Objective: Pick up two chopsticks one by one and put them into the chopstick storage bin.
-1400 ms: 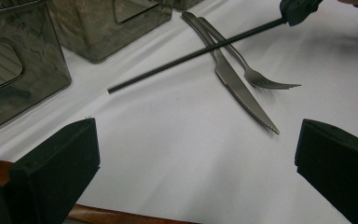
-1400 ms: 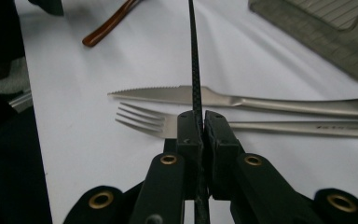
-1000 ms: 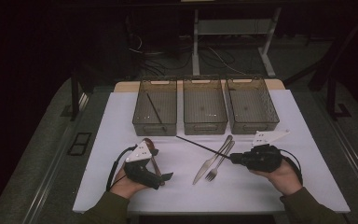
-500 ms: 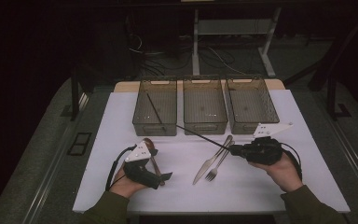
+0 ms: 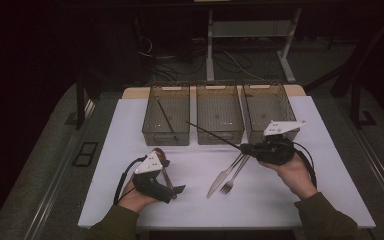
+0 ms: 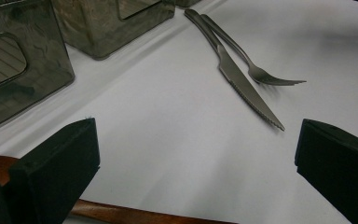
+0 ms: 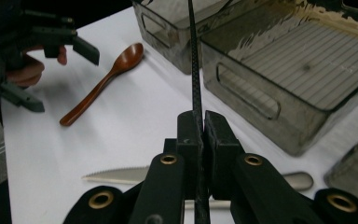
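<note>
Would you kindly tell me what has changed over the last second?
The right gripper, shut on the black chopstick, rose and carried it toward the bins. The left gripper, knife, fork and spoon stayed put.

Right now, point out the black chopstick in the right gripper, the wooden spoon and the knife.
black chopstick (image 7: 194,70), right gripper view, on its shaft above the jaws.
wooden spoon (image 7: 129,54), right gripper view, on its bowl.
knife (image 6: 242,84), left gripper view, on its blade.
</note>
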Available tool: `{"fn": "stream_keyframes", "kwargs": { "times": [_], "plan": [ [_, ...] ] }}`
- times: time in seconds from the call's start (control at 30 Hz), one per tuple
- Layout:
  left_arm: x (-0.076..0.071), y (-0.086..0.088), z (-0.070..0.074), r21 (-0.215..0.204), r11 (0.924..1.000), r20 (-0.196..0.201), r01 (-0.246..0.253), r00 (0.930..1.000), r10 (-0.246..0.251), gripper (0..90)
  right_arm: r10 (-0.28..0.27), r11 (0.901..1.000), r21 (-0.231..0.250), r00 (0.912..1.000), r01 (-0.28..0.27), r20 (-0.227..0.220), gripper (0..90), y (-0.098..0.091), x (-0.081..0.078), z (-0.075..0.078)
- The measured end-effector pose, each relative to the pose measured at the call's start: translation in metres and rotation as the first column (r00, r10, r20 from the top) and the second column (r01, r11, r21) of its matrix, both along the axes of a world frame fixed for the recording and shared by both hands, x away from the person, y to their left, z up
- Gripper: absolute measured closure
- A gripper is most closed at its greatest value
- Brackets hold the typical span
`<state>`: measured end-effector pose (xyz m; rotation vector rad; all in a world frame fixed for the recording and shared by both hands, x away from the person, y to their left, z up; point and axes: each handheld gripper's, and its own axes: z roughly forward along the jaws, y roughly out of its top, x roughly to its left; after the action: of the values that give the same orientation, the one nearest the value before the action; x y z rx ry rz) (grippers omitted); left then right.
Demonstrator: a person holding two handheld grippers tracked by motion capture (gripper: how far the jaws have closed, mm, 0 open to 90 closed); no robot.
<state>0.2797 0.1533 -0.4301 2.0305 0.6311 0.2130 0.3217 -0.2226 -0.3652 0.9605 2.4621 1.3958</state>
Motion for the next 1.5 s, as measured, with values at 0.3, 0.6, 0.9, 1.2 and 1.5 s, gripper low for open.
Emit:
{"fn": "stream_keyframes", "kwargs": {
  "times": [0.3,0.6,0.9,1.2,1.5],
  "plan": [
    [0.0,0.0,0.0,-0.002,1.0,-0.006,-0.001,1.0,0.001,0.0,-0.014,0.9999,0.005,0.9999,0.014,0.01,85.6,0.016,0.015,0.004],
    [0.0,0.0,0.0,-0.004,1.0,-0.004,0.002,1.0,-0.002,0.0,-0.022,0.9997,-0.008,0.9996,0.022,0.018,85.6,0.034,0.029,0.008],
    [0.0,0.0,0.0,-0.007,1.0,-0.002,0.003,1.0,-0.003,0.0,-0.037,0.9993,-0.01,0.999,0.037,0.025,85.6,0.058,0.049,0.017],
    [-0.001,-0.001,0.0,-0.015,0.9999,-0.008,0.002,1.0,-0.002,0.0,-0.071,0.9953,-0.063,0.997,0.073,0.028,85.6,0.085,0.075,0.021],
    [-0.001,-0.001,0.001,-0.019,0.9998,-0.007,0.005,1.0,-0.006,0.0,-0.093,0.9922,-0.085,0.9956,0.091,-0.016,85.6,0.112,0.099,0.017]
  ]
}}
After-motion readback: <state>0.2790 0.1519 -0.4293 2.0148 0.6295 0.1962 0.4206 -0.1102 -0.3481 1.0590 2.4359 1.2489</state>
